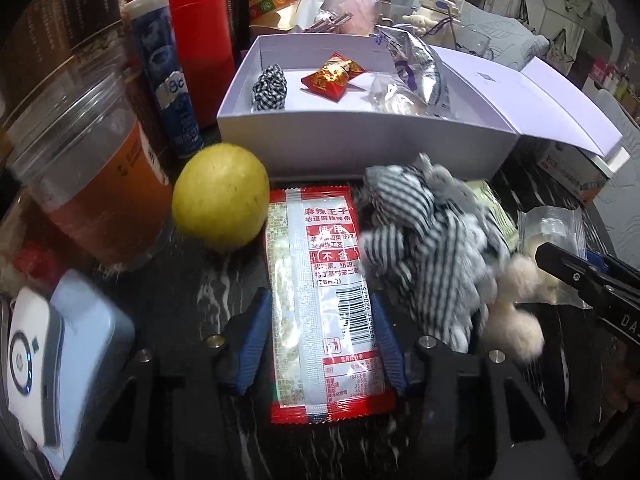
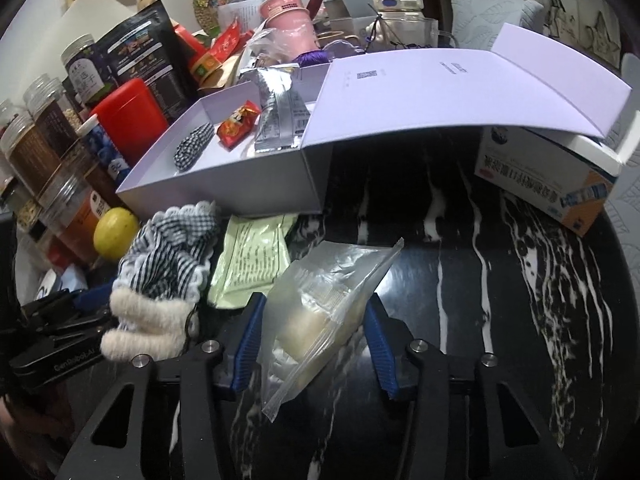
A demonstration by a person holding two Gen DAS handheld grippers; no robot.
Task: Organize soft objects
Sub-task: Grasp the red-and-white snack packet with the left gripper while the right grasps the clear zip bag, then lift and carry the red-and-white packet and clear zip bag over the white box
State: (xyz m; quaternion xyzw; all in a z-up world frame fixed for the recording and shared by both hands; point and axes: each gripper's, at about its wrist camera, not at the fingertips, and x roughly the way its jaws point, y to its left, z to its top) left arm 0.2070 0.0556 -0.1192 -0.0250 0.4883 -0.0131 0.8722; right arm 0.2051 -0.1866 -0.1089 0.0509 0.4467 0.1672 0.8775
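Note:
My left gripper (image 1: 320,340) is shut on a red and clear snack packet (image 1: 320,300), its pads pressing both long edges. My right gripper (image 2: 312,348) is shut on a clear plastic bag with a pale lump inside (image 2: 320,312). Between them lies a striped fabric toy with white pom-poms (image 1: 432,240), also in the right wrist view (image 2: 164,264). The open white box (image 1: 360,140) stands just beyond and holds a checked scrunchie (image 1: 270,88), a red candy packet (image 1: 332,76) and a silver pouch (image 1: 416,64). The box (image 2: 224,188) shows in the right wrist view too.
A yellow lemon (image 1: 220,196), an orange jar (image 1: 92,184), a blue tube (image 1: 168,80) and a red canister (image 1: 200,44) stand left of the box. A pale green packet (image 2: 256,256) lies by the toy. A medicine carton (image 2: 552,176) sits at right under the box lid (image 2: 460,88).

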